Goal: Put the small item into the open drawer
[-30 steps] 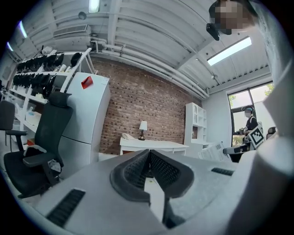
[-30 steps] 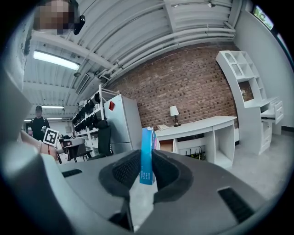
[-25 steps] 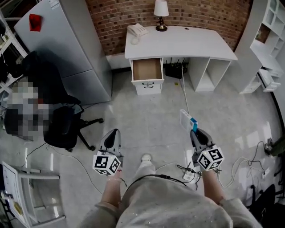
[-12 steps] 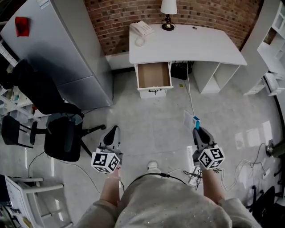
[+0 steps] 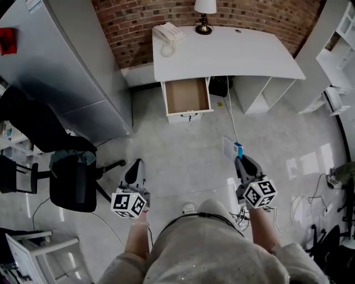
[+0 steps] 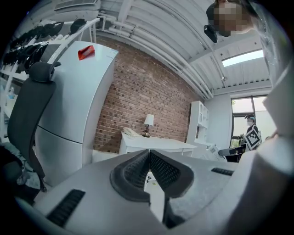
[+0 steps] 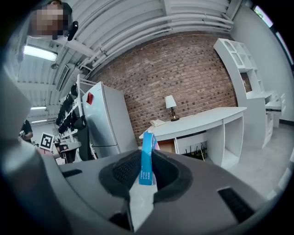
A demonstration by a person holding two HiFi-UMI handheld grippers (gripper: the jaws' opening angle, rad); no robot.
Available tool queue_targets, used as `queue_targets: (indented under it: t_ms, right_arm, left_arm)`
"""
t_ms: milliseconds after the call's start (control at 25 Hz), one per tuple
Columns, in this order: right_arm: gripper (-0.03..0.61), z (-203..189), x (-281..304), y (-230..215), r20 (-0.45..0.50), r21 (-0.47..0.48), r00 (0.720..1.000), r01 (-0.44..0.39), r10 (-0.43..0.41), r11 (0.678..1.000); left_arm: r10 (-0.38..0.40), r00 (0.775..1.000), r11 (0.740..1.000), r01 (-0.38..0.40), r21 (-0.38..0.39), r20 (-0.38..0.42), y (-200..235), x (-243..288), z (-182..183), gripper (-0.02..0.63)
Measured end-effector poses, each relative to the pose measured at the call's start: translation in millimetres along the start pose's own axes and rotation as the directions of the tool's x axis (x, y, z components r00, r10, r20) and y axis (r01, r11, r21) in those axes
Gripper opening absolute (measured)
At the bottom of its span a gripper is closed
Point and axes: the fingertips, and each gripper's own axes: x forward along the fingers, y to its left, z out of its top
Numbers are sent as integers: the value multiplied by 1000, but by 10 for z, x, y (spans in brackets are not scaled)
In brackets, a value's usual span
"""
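Standing well back from the white desk (image 5: 233, 52), the person holds both grippers out over the floor; the right gripper (image 5: 240, 160) has its jaws clamped on a thin blue-and-white box (image 5: 231, 148), pads pressing its flat sides, the box poking up past the tips; the left gripper (image 5: 135, 166) has its jaws closed together, nothing between them; the open drawer (image 5: 187, 95) juts from under the desk, bare wood inside, well apart from the box; a telephone (image 5: 169, 33) and a lamp (image 5: 203, 11) sit on the desk top.
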Motion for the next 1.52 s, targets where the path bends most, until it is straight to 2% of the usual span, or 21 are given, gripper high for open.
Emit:
queue_targets:
  t_ms: [160, 400, 640, 920, 1520]
  right_arm:
    - [77, -11, 90, -83, -23, -1, 1000, 9, -9, 1000]
    - [77, 23, 499, -134, -38, -7, 999, -8, 8, 1000]
    - [77, 116, 1202, -215, -76, -21, 995, -68, 66, 997]
    - [77, 262, 2004, -382, -130, -22, 986, -110, 106, 994]
    - [77, 171, 3019, -981, -197, 34, 976, -93, 98, 995]
  left_arm:
    - [-11, 999, 1000, 10, -18, -39, 12, 45, -149, 6]
    - [22, 999, 999, -23, -31, -32, 261, 244, -123, 6]
    - [60, 998, 998, -61, -25, -35, 529, 663, -16, 6]
    - [85, 996, 995, -87, -51, -38, 765, 1247, 67, 6]
    - [43, 991, 995, -55, -86, -129, 892, 2312, -193, 6]
